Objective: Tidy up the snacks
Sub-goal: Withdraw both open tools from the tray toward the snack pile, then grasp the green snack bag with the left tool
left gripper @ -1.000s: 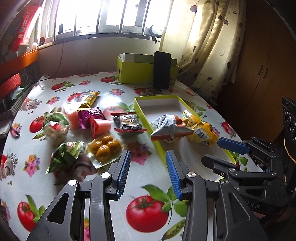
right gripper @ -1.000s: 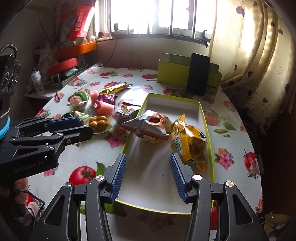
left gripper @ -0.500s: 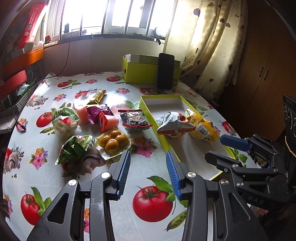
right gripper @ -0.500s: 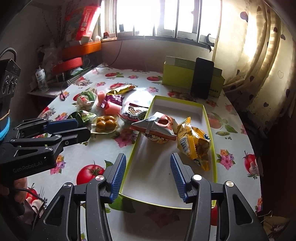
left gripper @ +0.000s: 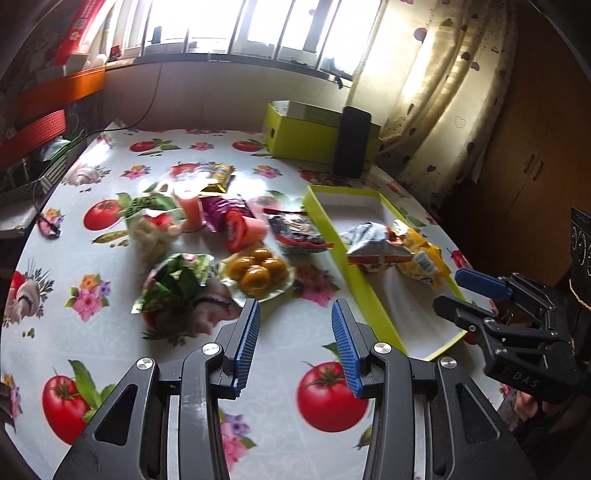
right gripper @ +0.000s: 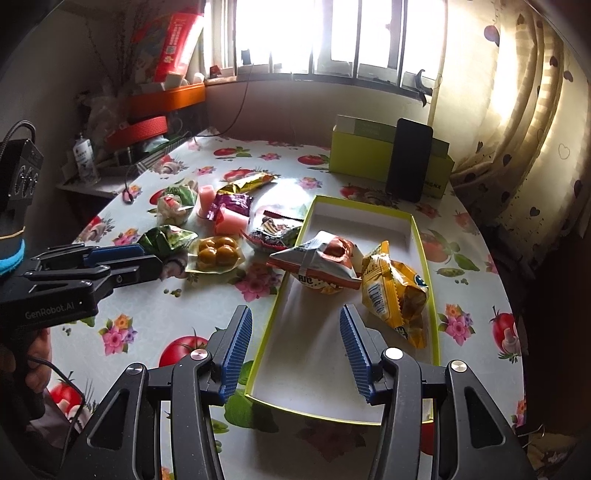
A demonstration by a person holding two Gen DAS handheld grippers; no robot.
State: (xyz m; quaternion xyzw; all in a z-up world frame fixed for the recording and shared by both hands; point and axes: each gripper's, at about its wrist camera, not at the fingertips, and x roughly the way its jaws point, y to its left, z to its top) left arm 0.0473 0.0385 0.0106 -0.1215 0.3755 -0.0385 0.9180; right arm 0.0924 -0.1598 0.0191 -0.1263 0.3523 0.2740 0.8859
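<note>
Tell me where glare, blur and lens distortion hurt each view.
Left wrist view: window blown out, snack pile smeared by motion blur, edges bowed. Right wrist view: sharper, but window overexposed, glare patch on the tablecloth, corners dark.

Tray [right gripper: 424,258] front half free; snack cluster [left gripper: 221,251] crowds left side (tablecloth [left gripper: 280,424] nearer bare).

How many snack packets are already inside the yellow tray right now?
2. A silver and orange packet lies mid-tray by the left wall of the tray; a yellow packet lies beside it along the right wall. None looks hidden.
</note>
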